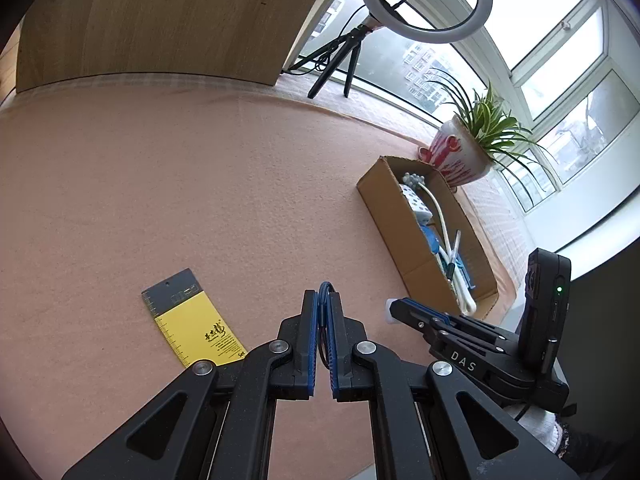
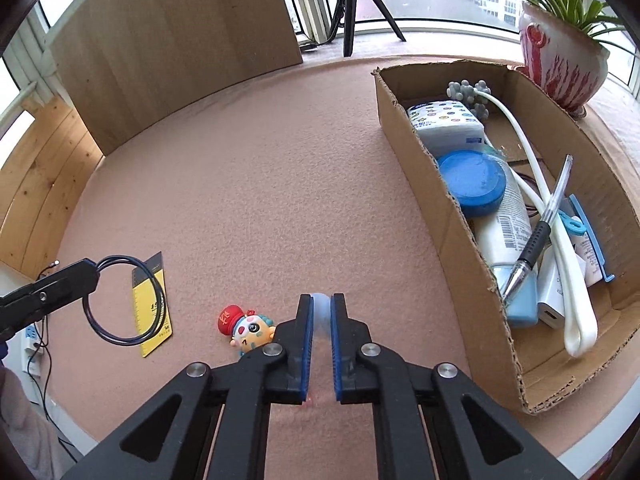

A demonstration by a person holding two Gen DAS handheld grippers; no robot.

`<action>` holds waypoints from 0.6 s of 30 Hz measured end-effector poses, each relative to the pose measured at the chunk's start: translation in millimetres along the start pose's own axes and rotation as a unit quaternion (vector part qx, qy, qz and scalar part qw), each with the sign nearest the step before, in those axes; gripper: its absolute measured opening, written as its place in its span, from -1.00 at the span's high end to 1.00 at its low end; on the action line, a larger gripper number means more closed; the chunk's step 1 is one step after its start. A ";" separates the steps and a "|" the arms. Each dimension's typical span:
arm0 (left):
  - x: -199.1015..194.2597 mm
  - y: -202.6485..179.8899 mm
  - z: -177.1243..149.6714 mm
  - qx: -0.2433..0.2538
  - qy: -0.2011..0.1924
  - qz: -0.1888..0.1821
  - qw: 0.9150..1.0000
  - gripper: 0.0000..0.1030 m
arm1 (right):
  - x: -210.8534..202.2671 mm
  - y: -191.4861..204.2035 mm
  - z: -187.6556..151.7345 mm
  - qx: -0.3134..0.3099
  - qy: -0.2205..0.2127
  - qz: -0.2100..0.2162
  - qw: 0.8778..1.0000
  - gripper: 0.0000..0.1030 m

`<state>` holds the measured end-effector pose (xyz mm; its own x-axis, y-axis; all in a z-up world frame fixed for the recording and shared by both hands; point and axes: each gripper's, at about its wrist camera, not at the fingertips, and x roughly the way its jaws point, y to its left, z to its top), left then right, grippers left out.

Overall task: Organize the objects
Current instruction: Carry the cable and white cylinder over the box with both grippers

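In the left wrist view my left gripper (image 1: 324, 296) is shut on a thin dark cable (image 1: 325, 286); the right wrist view shows that cable hanging as a coil (image 2: 120, 257) from the left gripper (image 2: 90, 270) above a yellow and grey ruler card (image 2: 150, 312). My right gripper (image 2: 321, 308) is shut on a small pale translucent object (image 2: 321, 298), low over the pink mat. A little toy figure with a red hat (image 2: 248, 328) lies just left of its fingers. An open cardboard box (image 2: 440, 208) to the right holds a tissue pack, a blue-lidded jar, a bottle, a pen and a white cable.
A potted plant (image 2: 560, 60) stands behind the box by the window. A ring light on a tripod (image 1: 424, 0) stands on the sill at the back. A wooden board (image 2: 172, 40) walls off the far left of the mat (image 2: 260, 180).
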<state>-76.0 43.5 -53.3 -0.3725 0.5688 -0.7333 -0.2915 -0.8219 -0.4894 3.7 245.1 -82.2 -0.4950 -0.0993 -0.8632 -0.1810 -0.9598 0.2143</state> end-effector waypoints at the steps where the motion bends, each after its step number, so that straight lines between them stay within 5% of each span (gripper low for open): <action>1: 0.8 -4.3 1.1 0.003 -0.001 -0.001 1.000 0.92 | -4.8 -2.8 0.1 0.007 -0.001 0.009 1.000 0.86; 8: 9.8 -40.1 13.8 0.024 -0.008 -0.018 1.000 0.92 | -50.6 -32.0 12.7 0.042 -0.034 0.049 0.997 0.86; 18: 47.5 -112.3 34.8 0.070 -0.009 -0.054 0.996 0.92 | -83.3 -99.6 34.5 0.081 -0.067 0.040 0.994 0.86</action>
<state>-91.6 163.9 -16.7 -0.3485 0.6550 -0.6705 -0.4497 -0.7445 -0.4935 33.6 358.0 -15.9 -0.6196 -0.1282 -0.7744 -0.2654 -0.8942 0.3604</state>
